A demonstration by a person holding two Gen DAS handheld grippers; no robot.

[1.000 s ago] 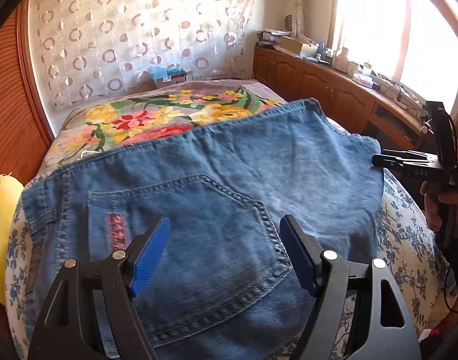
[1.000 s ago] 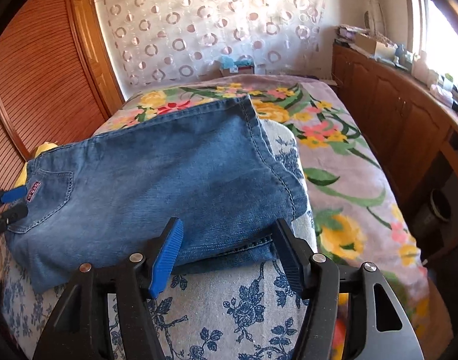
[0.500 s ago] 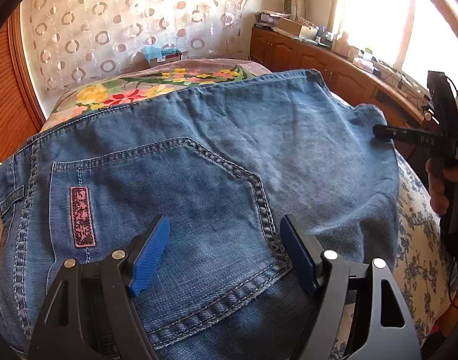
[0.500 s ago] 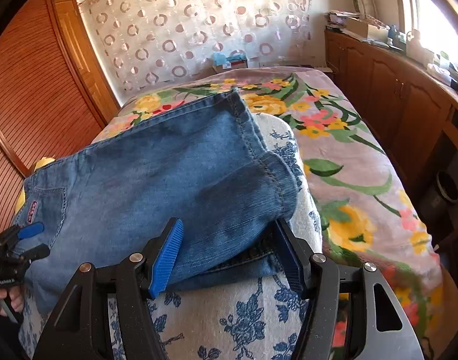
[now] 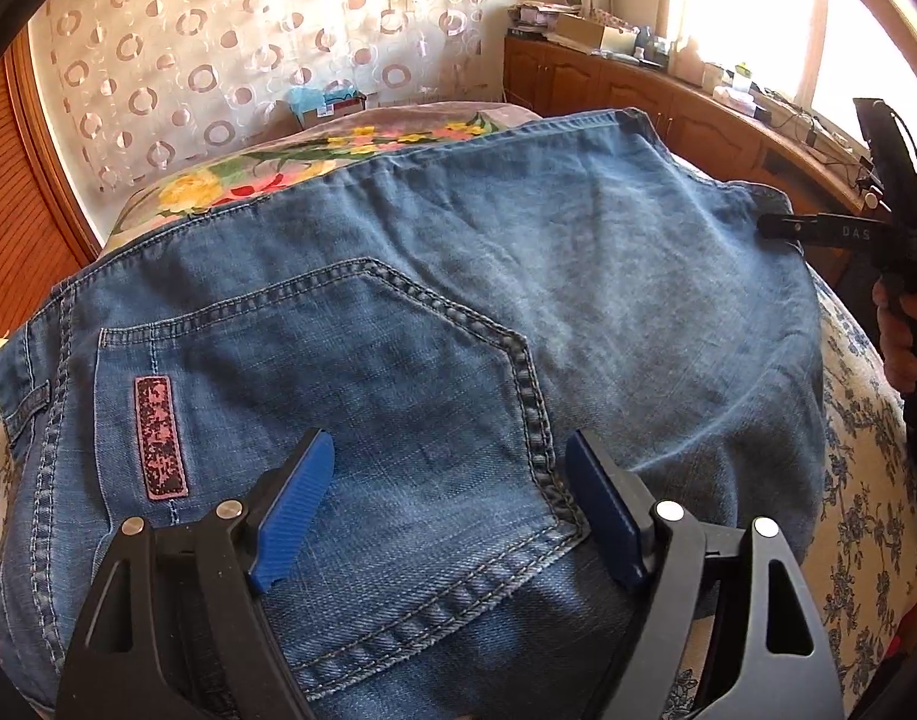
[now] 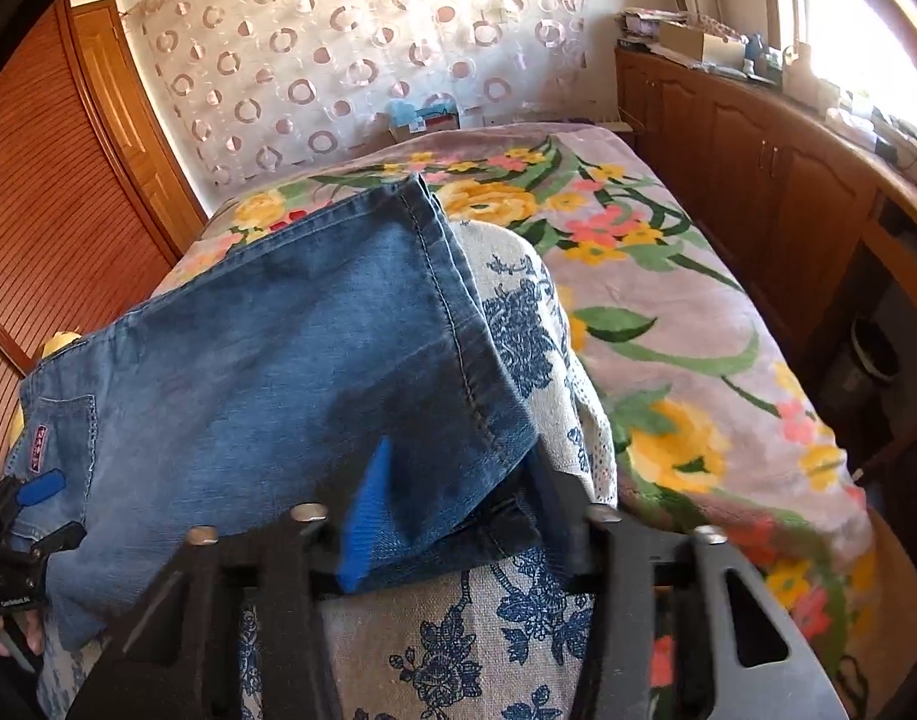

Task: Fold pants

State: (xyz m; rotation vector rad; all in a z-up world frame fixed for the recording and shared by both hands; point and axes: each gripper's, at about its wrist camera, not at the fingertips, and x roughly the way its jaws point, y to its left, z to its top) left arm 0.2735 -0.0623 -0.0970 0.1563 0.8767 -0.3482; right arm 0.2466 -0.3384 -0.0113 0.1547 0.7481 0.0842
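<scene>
Blue jeans [image 5: 458, 276] lie folded across a blue-flowered cushion [image 6: 458, 618] on the bed. My left gripper [image 5: 446, 444] hovers over the back pocket [image 5: 338, 384] near the waistband. Its jaws are opening, and denim lies beneath the gap with no pinch. My right gripper [image 6: 458, 468] is at the folded leg end [image 6: 476, 420]. Its jaws are closing, blurred, with the denim corner bunched between the blue pad [image 6: 368, 504] and the far finger. In the left wrist view the right gripper [image 5: 776, 225] touches the jeans' right edge. The left gripper [image 6: 44, 510] appears at the far left of the right wrist view.
A flowered bedspread [image 6: 668, 324] covers the bed beyond the cushion. Wooden cabinets [image 6: 758, 168] with clutter on top run along the right under the window. A slatted wooden door [image 6: 50, 228] stands on the left, and a small box [image 6: 422, 117] sits at the bed's head.
The left gripper has sunk closer to the jeans' back pocket. The right gripper's jaws have narrowed around the leg-end corner, which now bunches between them.
</scene>
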